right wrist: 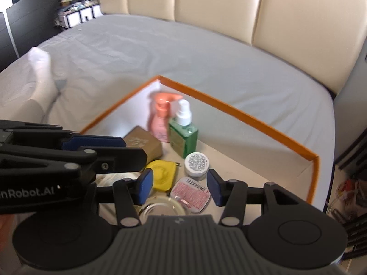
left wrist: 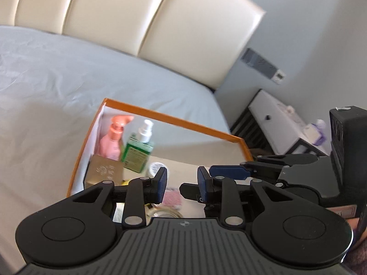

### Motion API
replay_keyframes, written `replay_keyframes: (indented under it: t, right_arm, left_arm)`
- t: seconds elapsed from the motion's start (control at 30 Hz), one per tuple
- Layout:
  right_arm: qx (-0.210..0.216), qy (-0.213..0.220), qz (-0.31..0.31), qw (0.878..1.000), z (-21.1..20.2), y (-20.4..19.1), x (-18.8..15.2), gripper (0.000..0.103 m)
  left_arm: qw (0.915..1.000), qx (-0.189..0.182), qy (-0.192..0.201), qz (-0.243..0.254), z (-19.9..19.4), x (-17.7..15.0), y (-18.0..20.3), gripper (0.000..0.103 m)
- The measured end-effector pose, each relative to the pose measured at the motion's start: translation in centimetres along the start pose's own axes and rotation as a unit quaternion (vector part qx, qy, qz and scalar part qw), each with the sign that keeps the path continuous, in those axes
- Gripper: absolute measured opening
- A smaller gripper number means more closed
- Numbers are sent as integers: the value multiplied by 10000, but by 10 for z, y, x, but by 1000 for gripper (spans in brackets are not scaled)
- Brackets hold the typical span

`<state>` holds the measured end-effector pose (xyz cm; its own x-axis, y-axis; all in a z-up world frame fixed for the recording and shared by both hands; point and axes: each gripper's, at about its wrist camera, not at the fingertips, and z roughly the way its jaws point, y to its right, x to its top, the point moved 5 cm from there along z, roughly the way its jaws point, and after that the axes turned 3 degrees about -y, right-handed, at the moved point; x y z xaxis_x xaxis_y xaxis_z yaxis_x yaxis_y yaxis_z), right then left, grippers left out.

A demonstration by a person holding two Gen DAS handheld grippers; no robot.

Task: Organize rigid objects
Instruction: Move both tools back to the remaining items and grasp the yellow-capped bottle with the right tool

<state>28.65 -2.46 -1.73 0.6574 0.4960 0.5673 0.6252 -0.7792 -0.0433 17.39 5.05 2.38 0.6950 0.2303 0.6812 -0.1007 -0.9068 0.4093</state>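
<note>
An orange-rimmed box [right wrist: 252,119] lies on the grey bed. At its far corner stand a pink pump bottle [right wrist: 160,116] and a green spray bottle [right wrist: 183,135]. A brown carton [right wrist: 143,144], a white jar [right wrist: 196,163], a yellow pouch [right wrist: 161,174], a pink flat case [right wrist: 191,194] and a clear round dish [right wrist: 160,207] lie nearer. My right gripper [right wrist: 180,188] hovers open above the pink case, holding nothing. My left gripper [left wrist: 182,182] is open over the box with nothing between its pads. The same bottles [left wrist: 137,151] show in the left wrist view.
A cream padded headboard [right wrist: 218,6] backs the bed. A person's leg in a white sock [right wrist: 40,68] rests on the sheet at the left. A white bedside table [left wrist: 275,123] with small items stands past the bed's right edge. Dark shelving [right wrist: 351,155] is at the right.
</note>
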Motion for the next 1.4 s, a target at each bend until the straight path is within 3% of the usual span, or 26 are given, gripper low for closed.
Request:
replay_keyframes:
  t: [0.17, 0.3, 0.4, 0.5, 0.6, 0.77, 0.97, 1.13, 1.27, 1.4]
  right_arm:
    - [78, 170, -153, 9997, -37, -11, -27, 51]
    - [-7, 112, -214, 9997, -55, -17, -53, 50]
    - [68, 32, -288, 9996, -63, -25, -76, 50]
    - [206, -343, -510, 9979, -56, -34, -103, 51]
    - [383, -903, -759, 9923, -42, -40, -135, 51]
    - [239, -1642, -1193, 9789, -12, -50, -168, 51]
    - [195, -1858, -1694, 9677, 8, -67, -172, 48]
    - [314, -2066, -2053, 9561, 25, -84, -175, 21]
    - [328, -2122, -2075, 9544, 25, -85, -173, 20]
    - [436, -2009, -1819, 9616, 14, -76, -169, 20]
  left_arm:
    - [9999, -26, 17, 126, -20, -23, 13, 32]
    - [9996, 82, -273, -28, -21, -47, 10, 32]
    - [9976, 364, -572, 158, -19, -68, 10, 32]
    - [9913, 704, -849, 722, -10, -90, 20, 32]
    - [9832, 744, -1147, 1212, 0, -113, 33, 32]
    - [9707, 901, -1552, 1596, 13, -134, 40, 32]
    - [9712, 1112, -1656, 1301, 12, -140, 24, 32]
    - [9712, 1253, -1618, 1217, 9, -139, 18, 35]
    - [9732, 1184, -1559, 1203, 7, -135, 18, 35]
    - [9741, 1100, -1438, 1352, 6, -128, 24, 35]
